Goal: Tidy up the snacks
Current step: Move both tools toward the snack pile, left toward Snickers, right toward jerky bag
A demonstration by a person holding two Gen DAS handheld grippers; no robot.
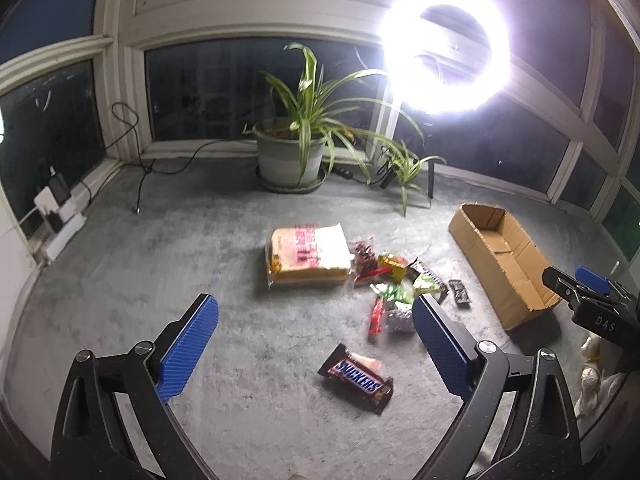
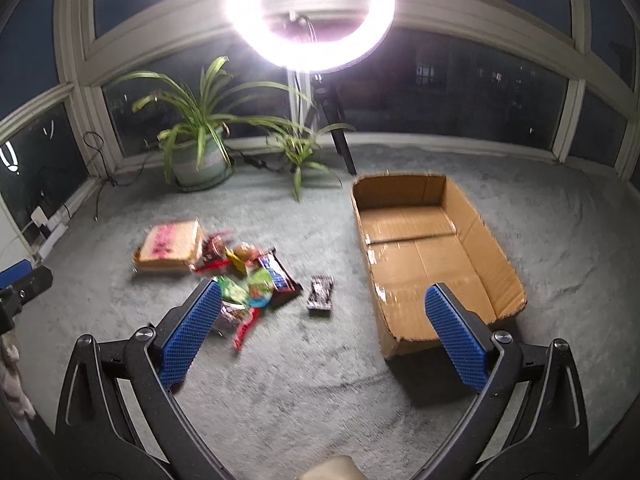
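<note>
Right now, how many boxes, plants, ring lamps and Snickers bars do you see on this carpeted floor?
Open brown cardboard box: 1
Green long-leaved plants: 2
Glowing white ring lamp: 1
Brown Snickers chocolate bar: 1
Total: 5

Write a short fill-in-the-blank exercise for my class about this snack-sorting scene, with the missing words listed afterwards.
1. The cardboard box on the carpet holds ____ snacks.
2. The brown bar lying alone nearest the left tool bears the brand name ____.
3. The largest packet in the snack pile contains sliced ____.
4. Behind the snacks, by the window, stands a potted ____.

Missing words: no; Snickers; bread; plant
</note>
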